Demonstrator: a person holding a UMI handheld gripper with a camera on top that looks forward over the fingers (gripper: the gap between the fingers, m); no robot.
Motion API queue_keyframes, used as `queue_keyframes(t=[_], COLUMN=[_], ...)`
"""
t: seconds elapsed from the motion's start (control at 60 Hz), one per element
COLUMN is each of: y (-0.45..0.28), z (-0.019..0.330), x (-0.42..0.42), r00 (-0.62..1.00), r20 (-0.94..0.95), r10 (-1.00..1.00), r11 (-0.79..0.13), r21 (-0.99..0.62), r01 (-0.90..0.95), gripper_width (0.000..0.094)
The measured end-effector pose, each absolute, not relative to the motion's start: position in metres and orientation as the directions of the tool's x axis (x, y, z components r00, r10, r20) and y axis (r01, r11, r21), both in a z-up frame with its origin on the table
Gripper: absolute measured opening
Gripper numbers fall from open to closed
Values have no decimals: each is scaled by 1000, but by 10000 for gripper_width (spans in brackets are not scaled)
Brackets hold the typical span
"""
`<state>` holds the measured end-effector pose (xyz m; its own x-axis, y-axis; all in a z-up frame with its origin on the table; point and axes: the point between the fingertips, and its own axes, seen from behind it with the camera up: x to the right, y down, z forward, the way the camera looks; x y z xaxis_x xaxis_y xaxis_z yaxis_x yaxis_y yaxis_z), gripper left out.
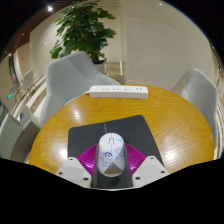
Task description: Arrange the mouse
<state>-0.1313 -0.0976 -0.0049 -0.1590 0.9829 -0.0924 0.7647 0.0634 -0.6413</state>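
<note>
A white and grey mouse (112, 152) lies lengthwise between the fingers of my gripper (112, 160). Both magenta pads (90, 157) press against its sides, so the gripper is shut on it. Under and beyond the mouse a dark mouse mat (120, 128) lies on the round wooden table (60, 125). A thin cable runs from the mouse's front across the mat. Whether the mouse rests on the mat or hangs just above it does not show.
A white power strip (118, 91) lies across the far side of the table. Grey chairs stand behind the table at the left (68, 75) and the right (200, 90). A leafy plant (85, 30) stands further back.
</note>
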Motion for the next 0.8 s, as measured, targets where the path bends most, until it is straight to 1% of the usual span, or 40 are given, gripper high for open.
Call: queue_keyframes(t=[0.083, 0.1, 0.117, 0.133, 0.2, 0.233, 0.3, 0.35, 0.433, 0.517, 0.65, 0.8], y=[-100, -99, -99, -99, -97, -96, -93, -89, -82, -76, -62, -55], z=[-17, -19, -20, -20, -13, -6, 13, 33, 59, 78, 94, 99], x=[-127, -126, -125, -124, -122, -118, -107, -88, -36, 29, 123, 195], r00=[-196, -200, -201, -205, -207, -211, -214, -211, -196, -199, -197, -157], r20=[-55, -46, -39, -36, -24, -12, 2, -2, -29, -44, -32, -36], r10=[979, 979, 979, 978, 978, 977, 977, 977, 980, 979, 980, 987], r11=[115, 124, 131, 135, 141, 150, 158, 153, 126, 124, 137, 105], r21=[-644, -640, -637, -640, -656, -663, -681, -685, -672, -647, -608, -591], r01=[757, 758, 759, 756, 741, 734, 715, 713, 730, 752, 782, 799], gripper_width=[480, 504, 567, 582, 889, 846, 872, 865, 868, 866, 866, 869])
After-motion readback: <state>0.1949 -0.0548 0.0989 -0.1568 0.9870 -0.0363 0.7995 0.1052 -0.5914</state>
